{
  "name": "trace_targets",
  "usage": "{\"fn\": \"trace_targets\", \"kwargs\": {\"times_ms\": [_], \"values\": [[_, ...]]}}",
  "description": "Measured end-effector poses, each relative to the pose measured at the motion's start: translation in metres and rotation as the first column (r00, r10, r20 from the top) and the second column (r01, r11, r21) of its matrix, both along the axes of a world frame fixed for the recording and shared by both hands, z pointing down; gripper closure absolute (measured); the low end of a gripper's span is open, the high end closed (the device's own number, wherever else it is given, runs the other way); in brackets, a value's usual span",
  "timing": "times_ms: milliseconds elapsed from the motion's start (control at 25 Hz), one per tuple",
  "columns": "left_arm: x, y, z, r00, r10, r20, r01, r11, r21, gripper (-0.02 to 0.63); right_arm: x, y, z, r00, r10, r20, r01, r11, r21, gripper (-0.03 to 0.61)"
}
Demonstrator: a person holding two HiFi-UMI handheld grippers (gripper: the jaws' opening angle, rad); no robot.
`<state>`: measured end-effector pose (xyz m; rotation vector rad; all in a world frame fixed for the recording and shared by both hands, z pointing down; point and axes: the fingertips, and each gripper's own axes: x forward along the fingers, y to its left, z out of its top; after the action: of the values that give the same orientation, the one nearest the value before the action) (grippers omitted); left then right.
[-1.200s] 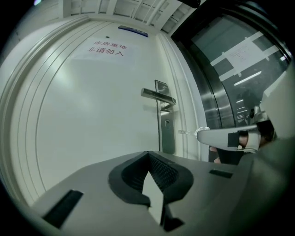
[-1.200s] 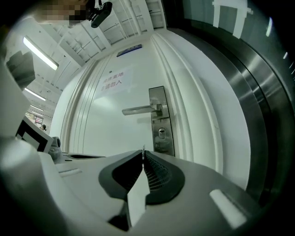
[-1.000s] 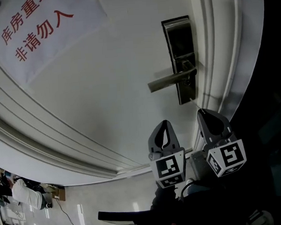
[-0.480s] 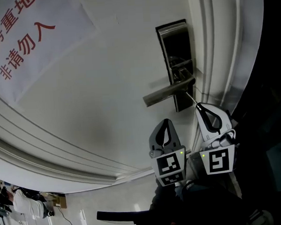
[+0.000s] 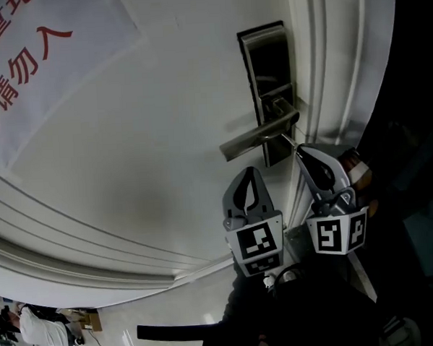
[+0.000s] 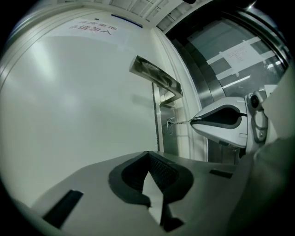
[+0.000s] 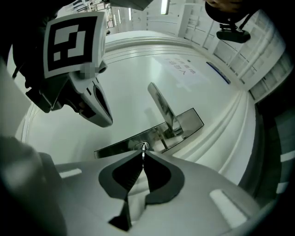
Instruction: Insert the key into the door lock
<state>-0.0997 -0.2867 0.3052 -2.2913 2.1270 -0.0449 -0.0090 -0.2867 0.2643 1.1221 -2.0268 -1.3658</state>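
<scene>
A steel lock plate with a lever handle sits on a white door. My right gripper is shut on a thin silver key just under the handle. In the right gripper view the key stands out of the closed jaws, its tip at the round keyhole. The left gripper view shows the key bridging the right gripper and the keyhole. My left gripper hangs left of it, shut and holding nothing.
A white paper notice with red characters is stuck on the door at the upper left. The moulded door frame runs close beside the lock on the right. A glass panel lies beyond the frame.
My right gripper has risen toward the lock plate, bringing the key tip up to the keyhole under the handle. The left gripper has stayed beside it.
</scene>
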Motion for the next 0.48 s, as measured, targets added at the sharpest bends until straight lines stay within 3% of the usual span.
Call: {"fn": "trace_targets", "kwargs": {"times_ms": [480], "values": [[-0.0027,-0.0071,-0.0001,0.999,0.023,-0.029,-0.023,1.0,0.012,0.613,-0.0041,-0.0064,0.0009,0.988,0.073,-0.138,-0.06,0.994,0.096,0.566]]}}
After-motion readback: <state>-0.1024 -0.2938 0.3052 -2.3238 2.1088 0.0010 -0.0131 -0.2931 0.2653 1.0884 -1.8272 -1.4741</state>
